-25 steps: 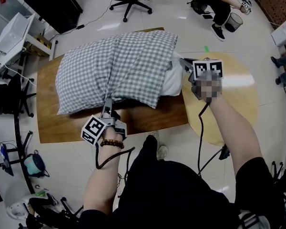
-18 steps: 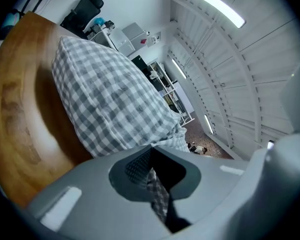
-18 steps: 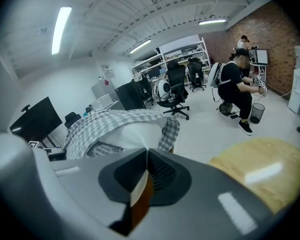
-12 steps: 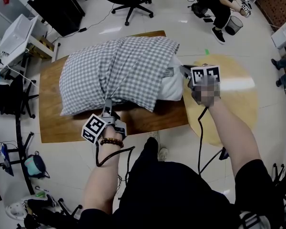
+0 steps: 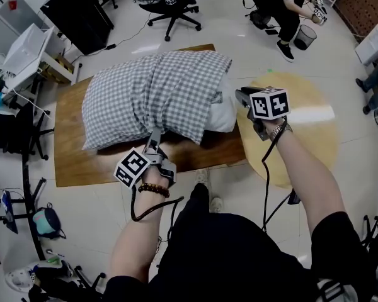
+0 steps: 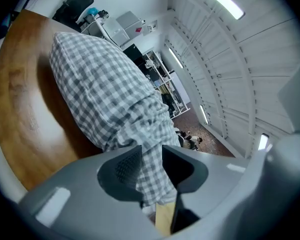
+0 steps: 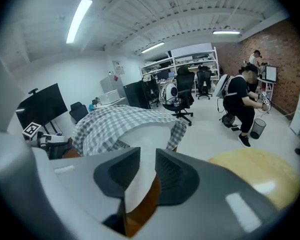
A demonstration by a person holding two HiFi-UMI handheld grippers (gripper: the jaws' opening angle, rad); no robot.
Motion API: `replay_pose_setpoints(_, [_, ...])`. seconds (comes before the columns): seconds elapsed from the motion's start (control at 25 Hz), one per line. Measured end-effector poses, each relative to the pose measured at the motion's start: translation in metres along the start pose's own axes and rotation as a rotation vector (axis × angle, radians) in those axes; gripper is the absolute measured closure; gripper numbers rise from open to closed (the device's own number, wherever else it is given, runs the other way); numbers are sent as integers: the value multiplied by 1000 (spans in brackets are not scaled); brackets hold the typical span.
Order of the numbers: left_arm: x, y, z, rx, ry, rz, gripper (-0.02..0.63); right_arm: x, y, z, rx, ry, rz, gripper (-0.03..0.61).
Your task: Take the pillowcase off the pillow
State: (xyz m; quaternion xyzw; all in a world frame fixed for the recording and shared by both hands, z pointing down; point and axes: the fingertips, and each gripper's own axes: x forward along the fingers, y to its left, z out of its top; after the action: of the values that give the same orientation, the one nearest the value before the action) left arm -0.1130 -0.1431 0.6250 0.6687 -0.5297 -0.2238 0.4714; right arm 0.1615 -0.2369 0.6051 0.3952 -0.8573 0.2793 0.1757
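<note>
A pillow in a grey-and-white checked pillowcase (image 5: 151, 96) lies on the wooden table (image 5: 69, 162). Its bare white end (image 5: 222, 113) sticks out of the case on the right. My left gripper (image 5: 154, 137) is at the pillow's near edge. Its jaws have just been opening, and a bunched fold of the checked pillowcase (image 6: 100, 94) still hangs between the left gripper's (image 6: 151, 161) pads. My right gripper (image 5: 240, 95) sits just right of the white end, slightly apart from it. Its jaws have also just been opening. Seen through the right gripper's (image 7: 147, 169) gap are the white pillow (image 7: 147, 134) and the case's edge (image 7: 115, 121).
A round yellow table (image 5: 309, 124) stands right of the wooden one, under my right arm. An office chair (image 5: 173, 5) is beyond the table, and a seated person (image 5: 280, 2) with a bin (image 5: 307, 36) is at the far right. White shelving (image 5: 25, 49) stands at the left.
Both grippers' jaws have opened. The taut tail of pillowcase that the left gripper was pulling has gone slack. The right gripper has drawn off the white pillow end to the right.
</note>
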Motion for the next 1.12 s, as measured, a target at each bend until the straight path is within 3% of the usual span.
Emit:
replay_pose_setpoints(0.48, [-28, -97, -25, 247, 122, -130, 469, -61, 34, -14, -6, -70, 9, 480])
replay_pose_setpoints(0.72, [-21, -137, -13, 401, 213, -185, 455, -68, 43, -9, -3, -103, -19, 469])
replay_pose_setpoints(0.96, [9, -195, 37, 541, 339, -251, 443, -62, 44, 36, 51, -115, -71, 462])
replay_pose_setpoints(1.12, [13, -201, 39, 620, 440, -304, 439, -63, 42, 20, 95, -120, -109, 460])
